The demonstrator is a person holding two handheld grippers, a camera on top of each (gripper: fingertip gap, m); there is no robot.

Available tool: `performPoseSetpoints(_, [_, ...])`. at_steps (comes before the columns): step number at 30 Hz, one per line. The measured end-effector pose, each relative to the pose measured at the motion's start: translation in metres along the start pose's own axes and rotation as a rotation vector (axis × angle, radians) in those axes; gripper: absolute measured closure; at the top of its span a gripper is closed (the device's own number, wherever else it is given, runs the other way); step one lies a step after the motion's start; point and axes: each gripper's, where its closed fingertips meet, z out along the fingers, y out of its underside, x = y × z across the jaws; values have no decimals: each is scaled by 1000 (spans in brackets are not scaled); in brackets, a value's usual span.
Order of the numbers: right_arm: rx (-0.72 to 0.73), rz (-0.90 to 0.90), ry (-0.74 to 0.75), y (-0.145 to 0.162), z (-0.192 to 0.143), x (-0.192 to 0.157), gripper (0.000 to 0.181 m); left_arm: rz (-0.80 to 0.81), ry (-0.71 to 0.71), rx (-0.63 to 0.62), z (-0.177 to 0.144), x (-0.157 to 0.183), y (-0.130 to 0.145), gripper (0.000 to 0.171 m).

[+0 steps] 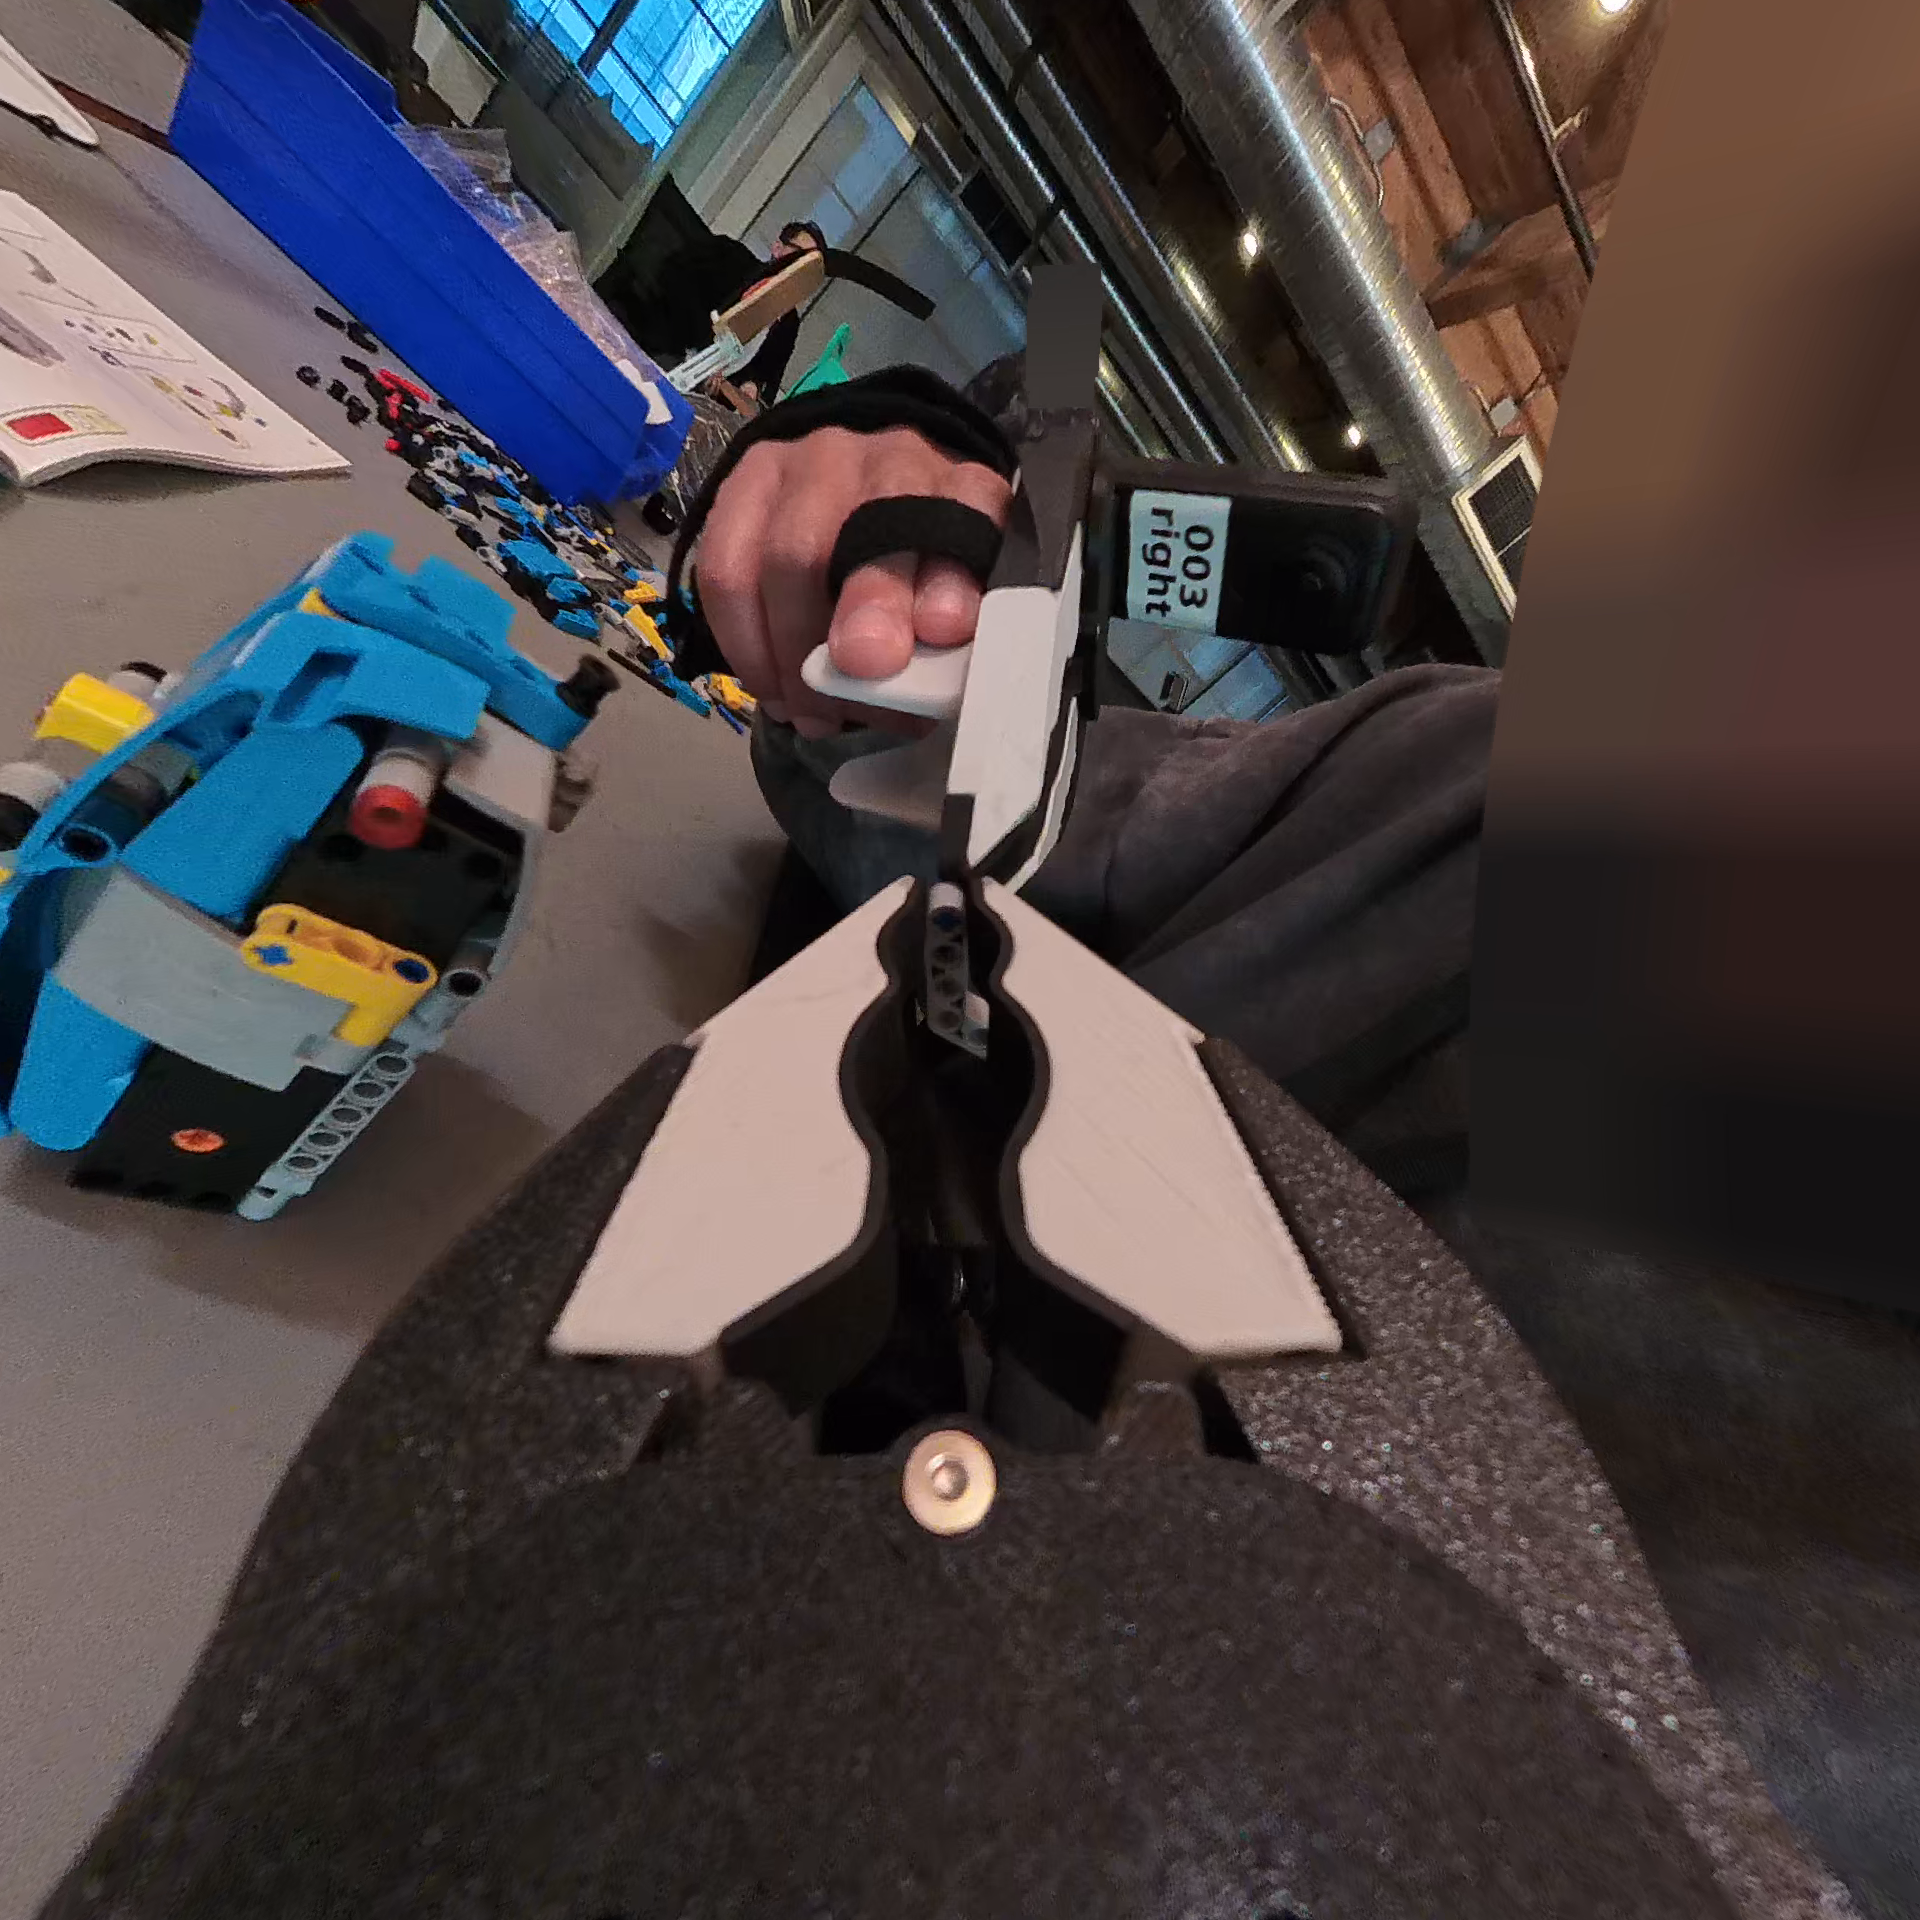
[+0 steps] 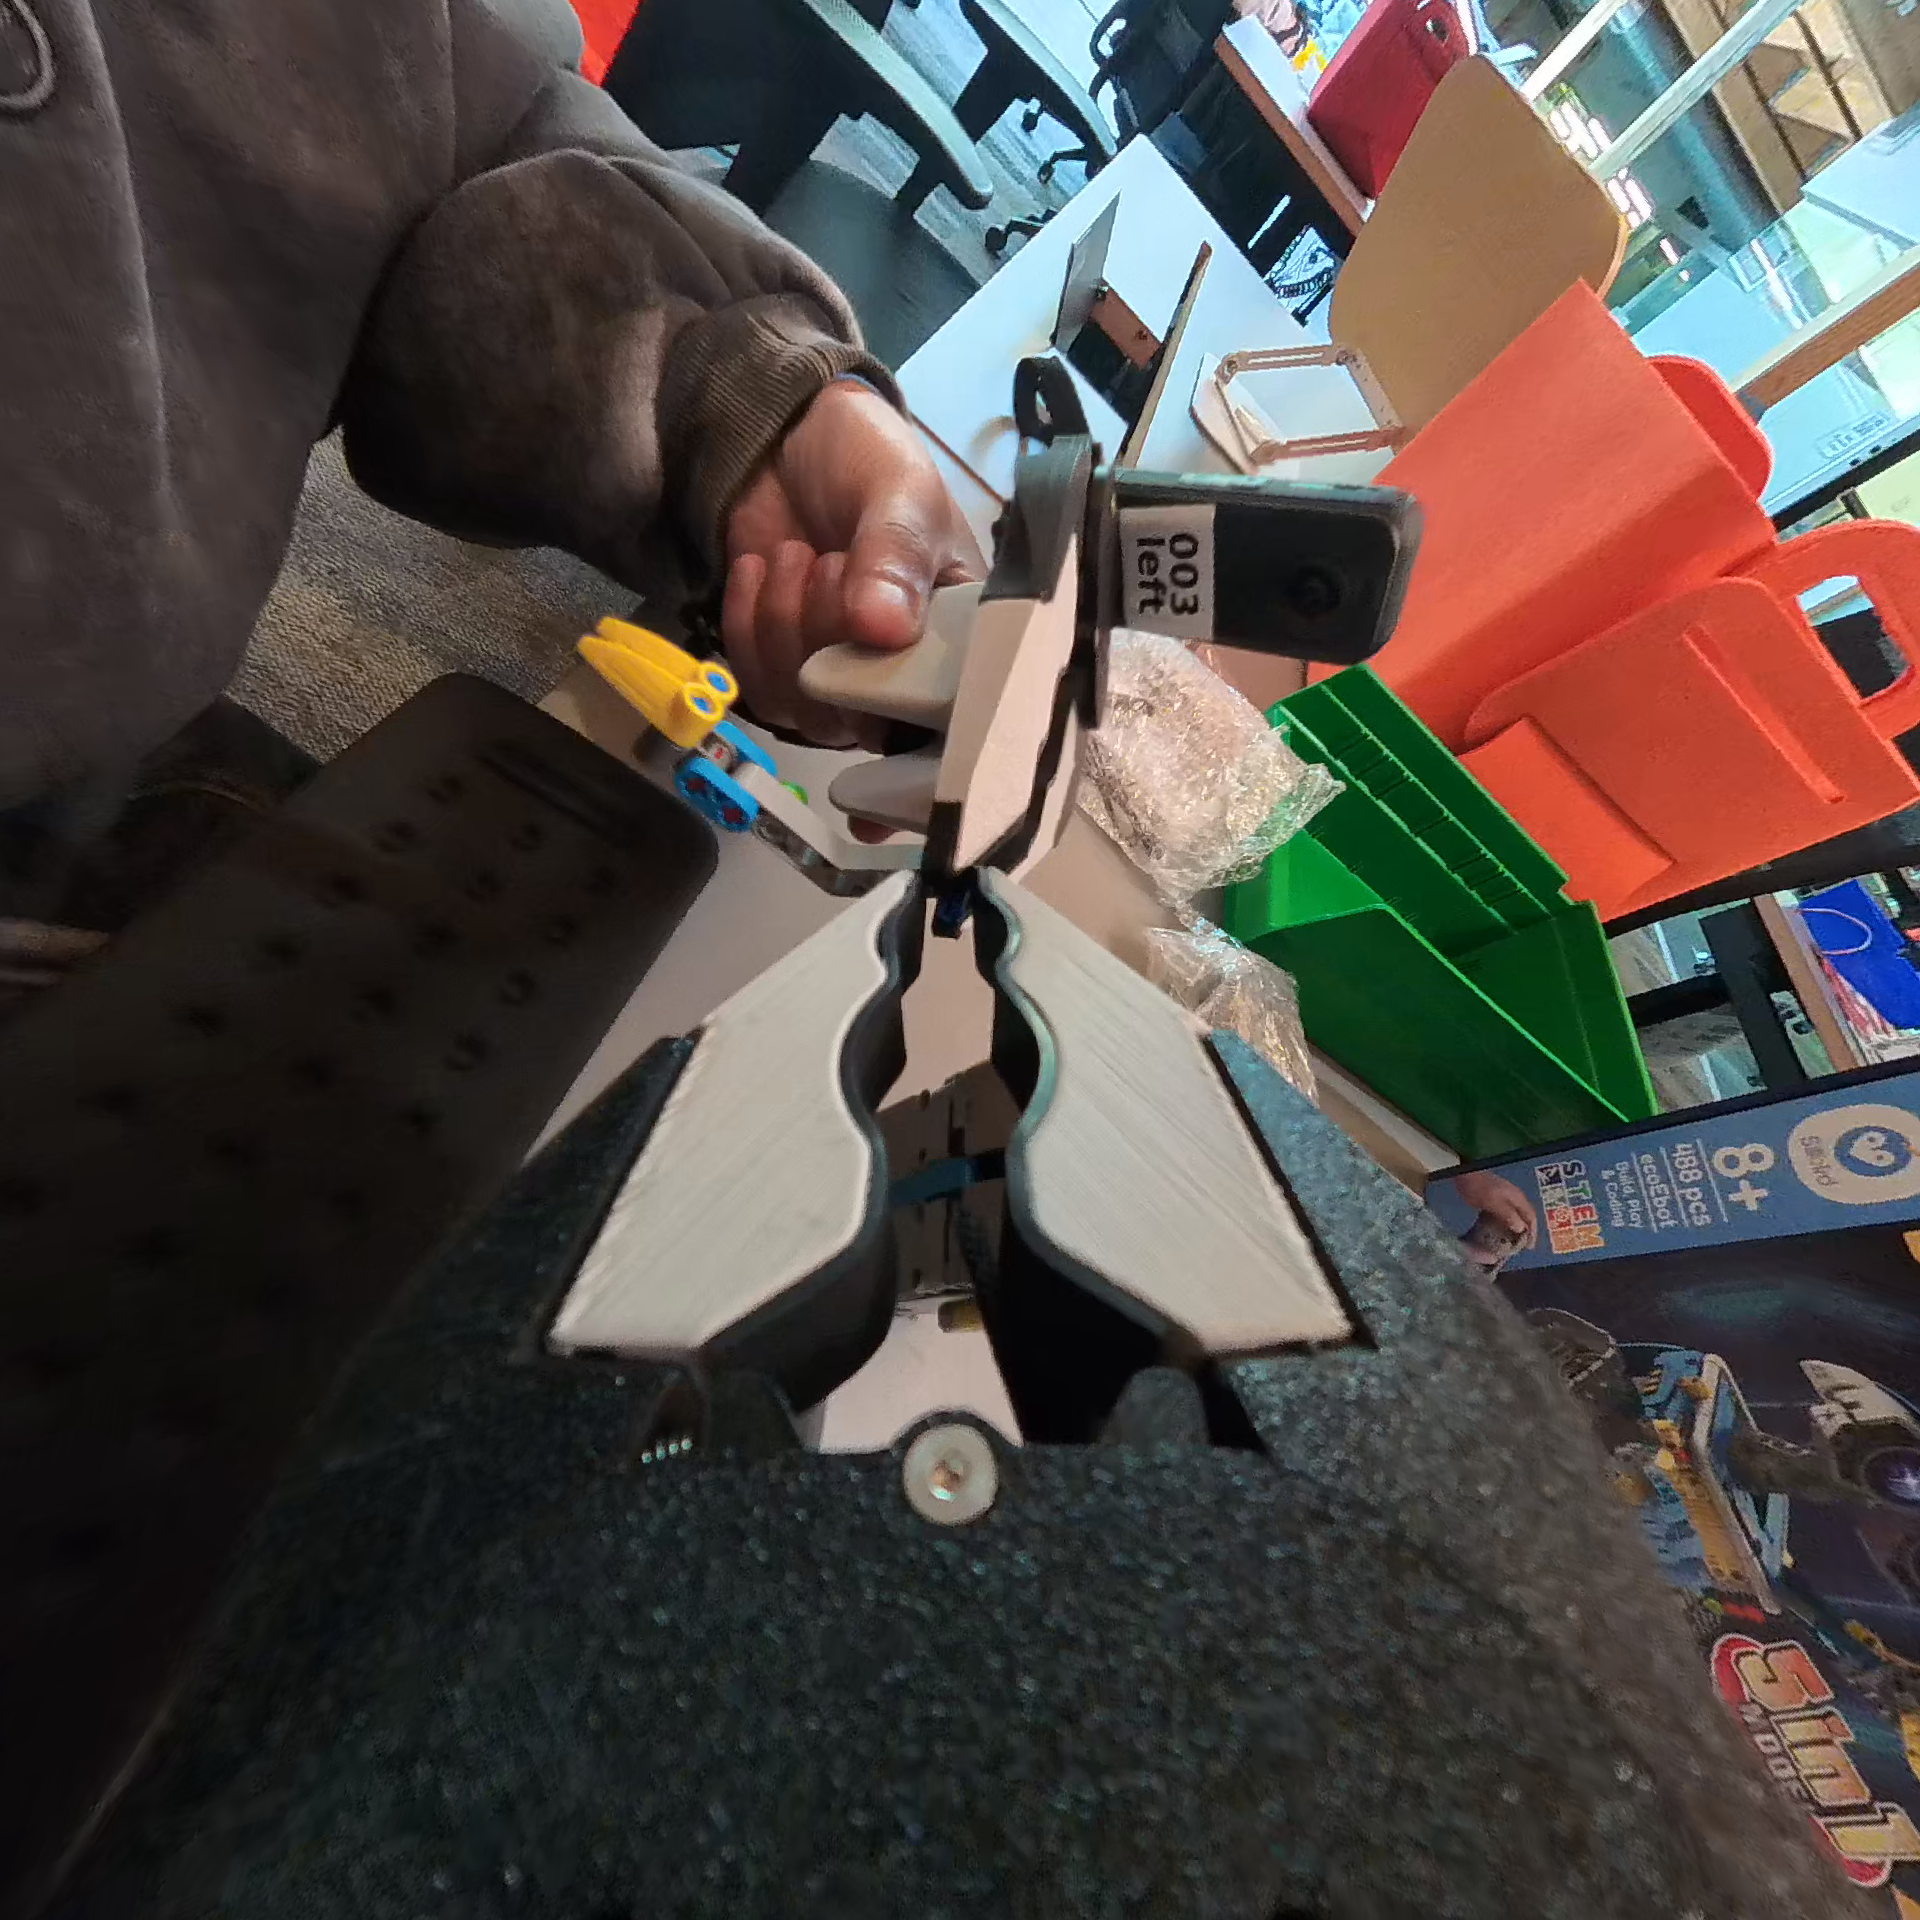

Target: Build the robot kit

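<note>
Grey perforated beam (image 1: pixel 951 961) held between two hand-held grippers.
Left hand-held gripper (image 1: pixel 943 904) pinches the beam; right hand-held gripper (image 2: pixel 951 894) pinches a small blue pin (image 2: pixel 949 912).

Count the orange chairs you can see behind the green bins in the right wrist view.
2. One orange chair stands farther back, beside a tan chair; the second is nearer, right of the green bins. More may be hidden past the frame edge.

Blue, grey, yellow and black brick vehicle (image 1: pixel 260 862) on grey surface (image 1: pixel 260 1351); blue bin (image 1: pixel 395 239); green bins (image 2: pixel 1434 914); orange chairs (image 2: pixel 1621 623).
</note>
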Motion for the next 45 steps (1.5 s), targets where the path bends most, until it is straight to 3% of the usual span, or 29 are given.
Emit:
performPoseSetpoints(9, [-21,-7,-6,4,3,-3,175,-50,41,20,-2,0,4,165])
performPoseSetpoints(23, [21,69,-7,13,4,0,176,19,-52,58,-2,-10,1,165])
performPoseSetpoints(45, [60,93,0,6,-4,6,177,11,-24,126,-12,-5,-3,160])
